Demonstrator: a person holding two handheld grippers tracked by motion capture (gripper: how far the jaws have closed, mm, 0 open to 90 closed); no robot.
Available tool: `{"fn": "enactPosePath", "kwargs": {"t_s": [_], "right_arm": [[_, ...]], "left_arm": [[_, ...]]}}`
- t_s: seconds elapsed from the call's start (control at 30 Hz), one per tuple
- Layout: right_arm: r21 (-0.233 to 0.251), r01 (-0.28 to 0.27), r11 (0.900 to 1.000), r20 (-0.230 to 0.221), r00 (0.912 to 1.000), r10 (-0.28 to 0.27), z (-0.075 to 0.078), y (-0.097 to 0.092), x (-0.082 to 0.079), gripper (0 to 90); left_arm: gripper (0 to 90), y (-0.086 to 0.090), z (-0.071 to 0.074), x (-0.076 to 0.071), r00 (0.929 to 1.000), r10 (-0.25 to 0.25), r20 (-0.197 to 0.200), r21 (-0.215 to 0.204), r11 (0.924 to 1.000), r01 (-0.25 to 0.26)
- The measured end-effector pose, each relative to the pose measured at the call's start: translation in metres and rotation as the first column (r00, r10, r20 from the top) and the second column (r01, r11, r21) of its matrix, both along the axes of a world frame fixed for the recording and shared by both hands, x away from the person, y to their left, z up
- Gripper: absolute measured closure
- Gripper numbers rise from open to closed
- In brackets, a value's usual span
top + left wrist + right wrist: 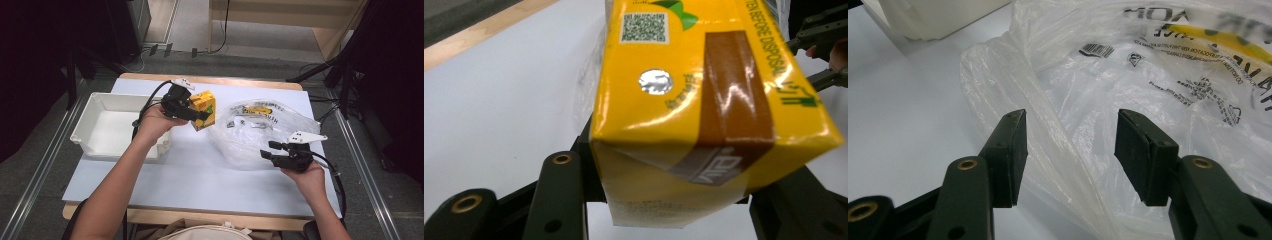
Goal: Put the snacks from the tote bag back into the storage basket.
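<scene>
The left gripper (200,114) pinches a yellow juice carton (204,108) held above the table between the white tray (90,125) on its left and the clear plastic bag (260,130), while the right gripper (266,150), jaws spread and empty, points at the bag's near edge.

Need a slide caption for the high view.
Left claw lifts a yellow carton between white bin and plastic bag; right claw open at the bag.
</scene>
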State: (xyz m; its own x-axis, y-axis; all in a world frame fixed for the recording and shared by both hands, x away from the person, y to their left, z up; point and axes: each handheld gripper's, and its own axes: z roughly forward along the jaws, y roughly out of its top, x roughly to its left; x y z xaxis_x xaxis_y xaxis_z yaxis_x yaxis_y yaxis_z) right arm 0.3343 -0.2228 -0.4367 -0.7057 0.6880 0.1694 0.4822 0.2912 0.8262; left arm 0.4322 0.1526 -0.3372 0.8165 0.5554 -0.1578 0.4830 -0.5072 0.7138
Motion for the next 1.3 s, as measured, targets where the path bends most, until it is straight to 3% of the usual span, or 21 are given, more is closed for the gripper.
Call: {"fn": "enactPosePath", "kwargs": {"t_s": [0.43,0.63,1.3], "right_arm": [[0.004,-0.004,1.0000,-0.005,1.0000,0.004,0.000,0.001,0.000,47.9],[0.004,-0.002,1.0000,-0.007,1.0000,0.002,0.000,0.000,0.000,47.9],[0.021,-0.001,0.9998,-0.011,0.9999,0.002,0.000,0.000,0.000,48.0]], "left_arm": [[51.2,0.019,0.004,0.004,0.9997,0.015,0.021,0.020,0.9997,-0.016],[51.2,0.030,0.006,0.006,0.9985,0.033,0.043,0.010,0.9994,-0.033],[51.2,0.067,0.014,0.012,0.9926,0.113,0.043,0.004,0.9935,-0.113]]}}
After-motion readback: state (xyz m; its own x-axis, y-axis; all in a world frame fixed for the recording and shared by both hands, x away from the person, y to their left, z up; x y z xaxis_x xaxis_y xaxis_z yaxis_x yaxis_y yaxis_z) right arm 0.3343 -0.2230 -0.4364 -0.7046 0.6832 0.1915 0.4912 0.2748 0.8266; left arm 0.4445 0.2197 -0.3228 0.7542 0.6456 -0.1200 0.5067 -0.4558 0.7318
